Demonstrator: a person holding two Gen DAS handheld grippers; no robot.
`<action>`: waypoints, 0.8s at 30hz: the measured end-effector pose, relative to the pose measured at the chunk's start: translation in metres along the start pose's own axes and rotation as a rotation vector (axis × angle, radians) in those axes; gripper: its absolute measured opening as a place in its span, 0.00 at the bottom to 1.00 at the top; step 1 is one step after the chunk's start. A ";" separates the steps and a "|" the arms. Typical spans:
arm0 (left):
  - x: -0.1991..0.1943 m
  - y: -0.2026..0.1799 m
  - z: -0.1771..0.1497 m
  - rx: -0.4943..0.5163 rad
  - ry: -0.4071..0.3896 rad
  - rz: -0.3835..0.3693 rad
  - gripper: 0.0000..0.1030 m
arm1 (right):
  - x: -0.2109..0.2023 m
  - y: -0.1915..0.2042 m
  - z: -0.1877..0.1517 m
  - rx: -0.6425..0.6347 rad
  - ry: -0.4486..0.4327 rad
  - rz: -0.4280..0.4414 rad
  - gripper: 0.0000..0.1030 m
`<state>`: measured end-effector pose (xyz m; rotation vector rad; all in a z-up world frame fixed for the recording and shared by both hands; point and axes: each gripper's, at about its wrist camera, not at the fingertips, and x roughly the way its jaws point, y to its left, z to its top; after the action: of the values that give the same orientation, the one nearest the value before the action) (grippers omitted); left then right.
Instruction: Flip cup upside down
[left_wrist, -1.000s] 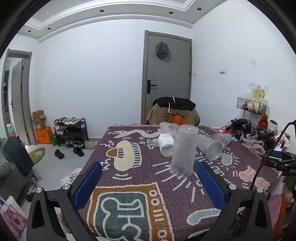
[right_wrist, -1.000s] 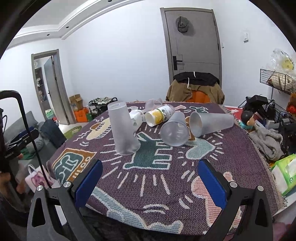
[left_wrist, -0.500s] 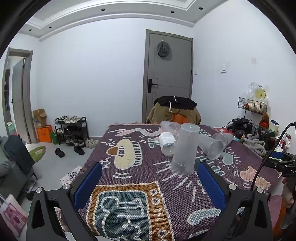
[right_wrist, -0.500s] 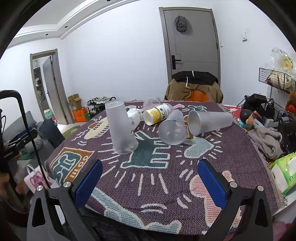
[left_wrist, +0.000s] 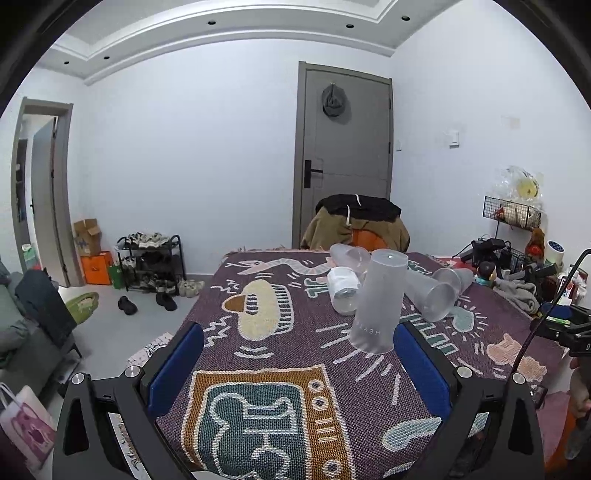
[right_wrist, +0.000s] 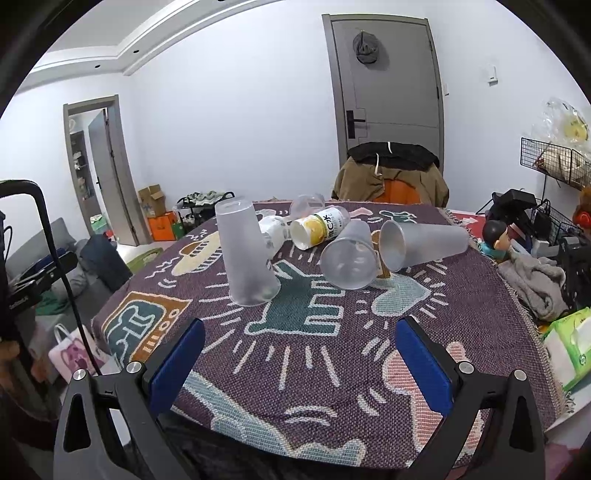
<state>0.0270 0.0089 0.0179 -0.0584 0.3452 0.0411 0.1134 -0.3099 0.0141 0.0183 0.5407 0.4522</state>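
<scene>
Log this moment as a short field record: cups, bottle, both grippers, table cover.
upside-down cup: frosted cup standing mouth down on the cloth, touched by neither gripper
cups on their sides: two frosted cups, one with its mouth toward the camera, one to its right
bottle: yellow-labelled bottle lying on its side behind the cups
left gripper: open, empty, short of the upside-down cup
right gripper: open, empty, above the near part of the cloth
table cover: purple patterned cloth

Frosted, matt plastic cup (right_wrist: 246, 254); coarse woven cloth (right_wrist: 332, 332) over the table; gripper pads (right_wrist: 177, 363) smooth blue plastic; bottle (right_wrist: 321, 227) with glossy label
</scene>
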 end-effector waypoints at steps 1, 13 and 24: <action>0.000 0.000 0.000 0.000 0.000 0.000 1.00 | 0.000 0.000 0.000 -0.002 -0.002 0.000 1.00; -0.001 0.000 0.000 0.000 -0.002 0.003 1.00 | 0.000 0.000 0.000 0.003 -0.003 -0.001 1.00; -0.001 0.000 0.001 0.001 0.000 0.006 1.00 | 0.000 0.000 0.000 0.003 -0.002 -0.002 1.00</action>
<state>0.0264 0.0092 0.0187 -0.0565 0.3449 0.0472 0.1135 -0.3101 0.0142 0.0215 0.5394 0.4493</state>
